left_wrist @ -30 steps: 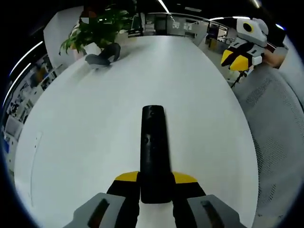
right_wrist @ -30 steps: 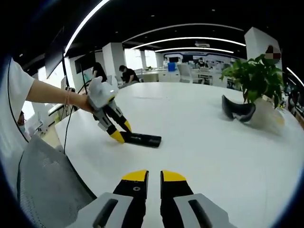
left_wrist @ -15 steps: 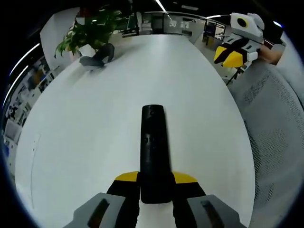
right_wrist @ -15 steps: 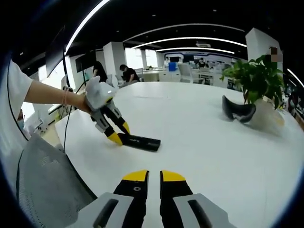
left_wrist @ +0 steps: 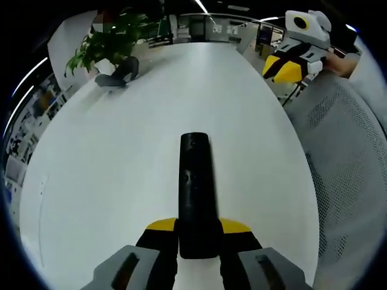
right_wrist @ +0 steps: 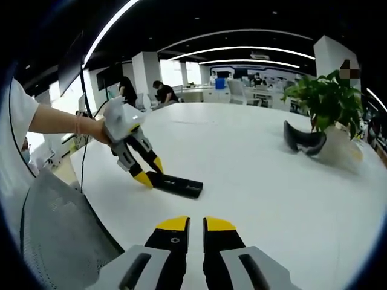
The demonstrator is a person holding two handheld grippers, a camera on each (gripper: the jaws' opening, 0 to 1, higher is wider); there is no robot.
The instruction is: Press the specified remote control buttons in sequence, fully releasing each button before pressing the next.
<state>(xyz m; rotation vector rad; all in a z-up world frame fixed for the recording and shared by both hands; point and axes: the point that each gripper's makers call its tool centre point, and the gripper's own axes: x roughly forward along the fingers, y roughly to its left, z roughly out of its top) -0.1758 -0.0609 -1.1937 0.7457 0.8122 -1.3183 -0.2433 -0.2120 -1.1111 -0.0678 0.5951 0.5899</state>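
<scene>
- Over the last second our left gripper [left_wrist: 198,241] has kept the remote control [left_wrist: 195,193] fixed between its jaws. The table behind it has slid in the left gripper view, so we read that as our hand swinging, not the remote slipping.
- In the right gripper view the left gripper [right_wrist: 147,177] and the remote [right_wrist: 176,185] have drifted a little lower and further left, with the remote's far end now angled down toward the right gripper's jaws.
- For the task, this looks like us presenting the remote to the pressing hand. No button has been touched, so we judge the sequence has not begun.
- Left gripper: jaws clamped on the near end of the remote, which runs straight out ahead of them, its button face up toward the camera. It seems to lie on or just over the white table [left_wrist: 109,169]; we cannot tell which.
- Right gripper [right_wrist: 196,225]: the yellow tips stand pressed nearly together with only a thin slit, holding nothing, hanging above the table [right_wrist: 290,199] and well short of the remote, which sits ahead of and to the left of them.
- Pose: the person's forearm [right_wrist: 57,121] reaches in from the left, wrist bent down so the left gripper slopes to the table.
- A potted plant [right_wrist: 326,99] and a dark curved object [right_wrist: 302,140] stand far off to the right, beyond the jaws.
</scene>
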